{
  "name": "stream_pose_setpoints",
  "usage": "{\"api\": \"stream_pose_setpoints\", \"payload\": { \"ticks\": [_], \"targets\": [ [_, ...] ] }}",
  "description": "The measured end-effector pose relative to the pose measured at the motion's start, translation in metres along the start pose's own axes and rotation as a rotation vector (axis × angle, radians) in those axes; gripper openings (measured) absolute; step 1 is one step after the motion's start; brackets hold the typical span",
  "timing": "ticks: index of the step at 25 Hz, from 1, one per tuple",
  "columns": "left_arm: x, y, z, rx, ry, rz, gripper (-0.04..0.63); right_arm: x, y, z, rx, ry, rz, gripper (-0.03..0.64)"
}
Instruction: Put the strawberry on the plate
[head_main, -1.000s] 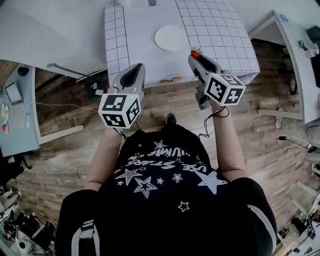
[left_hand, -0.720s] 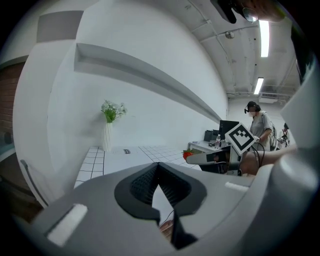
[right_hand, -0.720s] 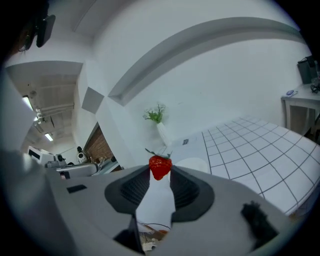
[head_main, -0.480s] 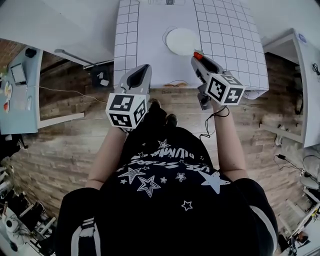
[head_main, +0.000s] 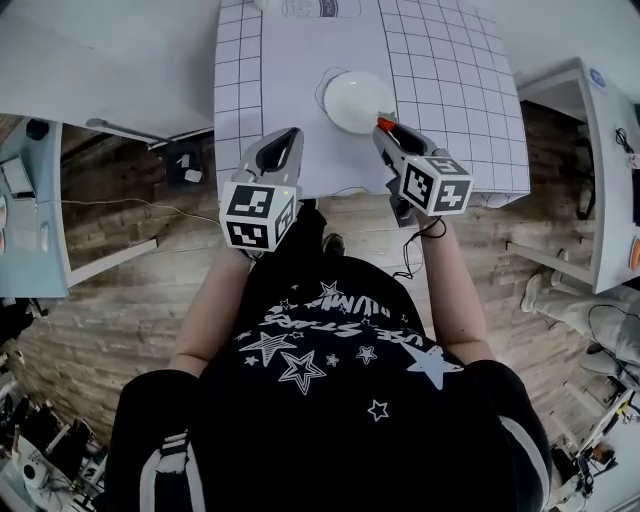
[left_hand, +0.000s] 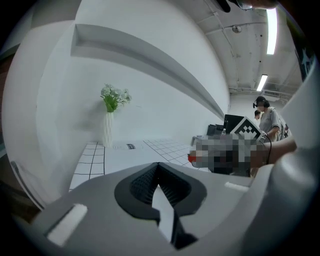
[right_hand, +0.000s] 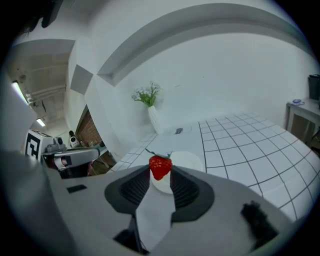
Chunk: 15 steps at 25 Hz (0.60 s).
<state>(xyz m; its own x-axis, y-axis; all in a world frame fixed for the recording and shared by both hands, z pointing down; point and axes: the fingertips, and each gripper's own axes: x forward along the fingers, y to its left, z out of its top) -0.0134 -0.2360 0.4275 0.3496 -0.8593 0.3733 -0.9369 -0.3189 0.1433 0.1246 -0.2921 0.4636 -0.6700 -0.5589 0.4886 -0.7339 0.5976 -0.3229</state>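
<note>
the strawberry (right_hand: 160, 167) is pinched at the very tip of the right gripper (head_main: 384, 130). the two jaws press on its sides, so it hangs there with its pointy end down and its green leaves up. they hold it by the tips only, i think so that it can drop out cleanly.

it is up in the air, right at the near edge of the round white plate (head_main: 352, 98). the plate sits on the white table (head_main: 450, 70) with the square lines, and it has nothing on it yet. the strawberry needs to go a bit more over the middle and then down.

the left gripper (left_hand: 158, 167) is closed with nothing in it. it waits off to the side near the table's edge, out of the way. a white vase of flowers (right_hand: 152, 112) stands far back by the wall.
</note>
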Motion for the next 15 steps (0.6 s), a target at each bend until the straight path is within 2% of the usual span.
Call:
{"api": "stream_pose_setpoints", "payload": {
  "ticks": [5,15],
  "targets": [
    [0.002,-0.002,-0.018,-0.002,0.033,-0.013,0.009,0.006,0.000,-0.026,-0.016,0.062,-0.028,0.133],
    [0.056,0.029,-0.022,-0.024,0.095,-0.043,0.009,0.063,-0.018,-0.041,-0.118,0.242,-0.052,0.135]
  ]
}}
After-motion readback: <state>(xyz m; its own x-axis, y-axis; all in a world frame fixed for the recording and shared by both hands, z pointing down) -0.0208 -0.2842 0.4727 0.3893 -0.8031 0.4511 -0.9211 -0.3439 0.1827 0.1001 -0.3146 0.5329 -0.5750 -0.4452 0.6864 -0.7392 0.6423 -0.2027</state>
